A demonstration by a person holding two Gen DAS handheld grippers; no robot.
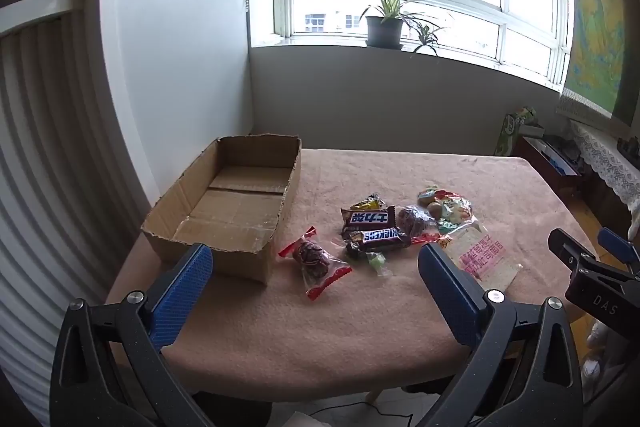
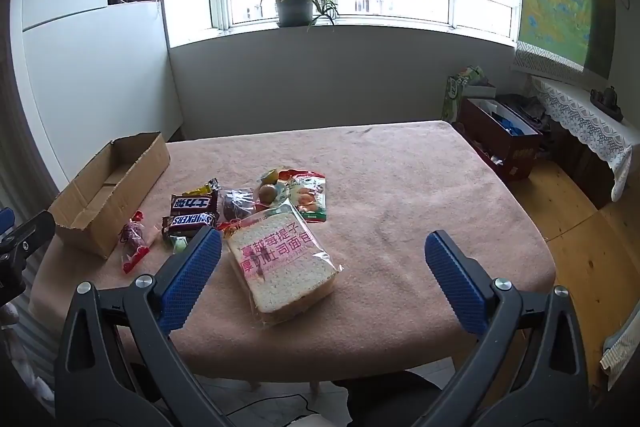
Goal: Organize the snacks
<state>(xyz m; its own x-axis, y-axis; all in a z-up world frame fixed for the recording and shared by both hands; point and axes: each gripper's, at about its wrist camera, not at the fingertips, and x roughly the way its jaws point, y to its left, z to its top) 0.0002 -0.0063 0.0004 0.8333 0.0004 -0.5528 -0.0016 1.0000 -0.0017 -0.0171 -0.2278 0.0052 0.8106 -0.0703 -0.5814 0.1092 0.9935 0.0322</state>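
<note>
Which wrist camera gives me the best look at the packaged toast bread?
The right wrist view: the packaged toast bread lies whole and close, between the open fingers. In the left wrist view it sits partly hidden behind a blue finger pad.

The table wears a pink cloth (image 2: 400,187), matt and fuzzy like a towel. The cardboard box (image 1: 236,203) is plain brown, dull, with ragged torn edges and tape strips on its floor. The Snickers bars (image 1: 372,229) are in glossy brown film; the red-ended sweet (image 1: 314,261) sits in clear crinkly plastic. The bread pack (image 2: 280,267) has a shiny transparent wrapper over porous, rough-looking slices. The gripper fingers (image 2: 192,279) carry blue, finely textured rubbery pads on matt black plastic arms with bright metal bolts. The floor (image 2: 580,247) is bare pale wood.
</note>
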